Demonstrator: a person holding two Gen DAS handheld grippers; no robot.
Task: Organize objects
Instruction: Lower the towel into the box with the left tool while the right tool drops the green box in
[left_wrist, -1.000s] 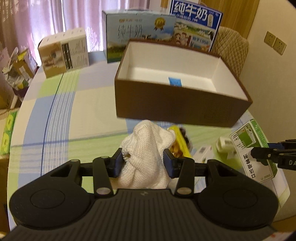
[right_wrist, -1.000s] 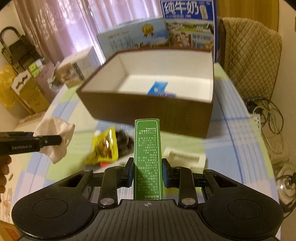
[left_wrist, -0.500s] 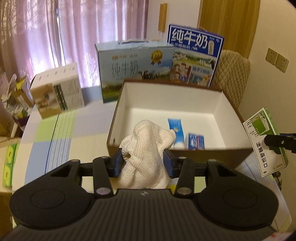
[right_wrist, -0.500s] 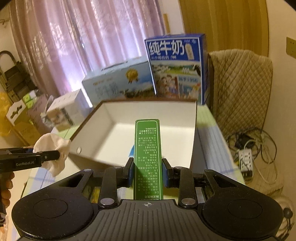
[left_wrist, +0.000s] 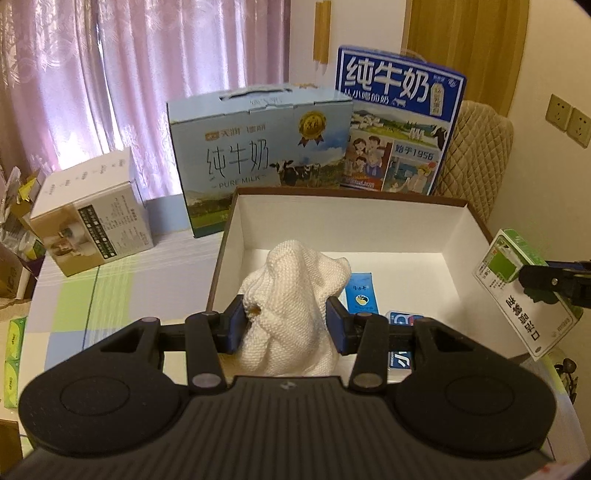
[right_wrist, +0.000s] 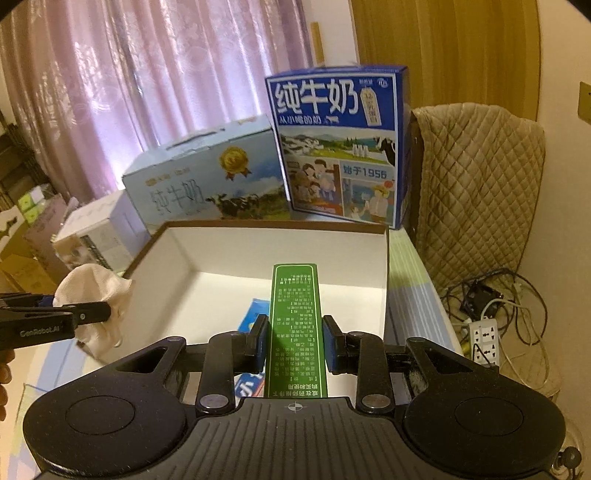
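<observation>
While both grippers carry their loads, the view shifts: L gripper (left_wrist: 284, 325) is clenched on the white cloth (left_wrist: 291, 306), R gripper (right_wrist: 294, 343) on the green carton (right_wrist: 295, 325). A sec ago the brown box (left_wrist: 373, 232) sat well ahead w/ its outer wall facing; now its white floor lies just ahead & below both, blue packets (left_wrist: 360, 295) inside. Likely drop-off comes next.

We see a white knitted cloth (left_wrist: 291, 306) mid-frame, a green carton with white print (right_wrist: 295, 328), and a brown box with white inside (left_wrist: 406, 229). Upper right stands a deep-blue milk carton (left_wrist: 399, 122); upper left, pink curtains (left_wrist: 110, 74). The tablecloth (left_wrist: 85, 295) is checked green, blue and white.
</observation>
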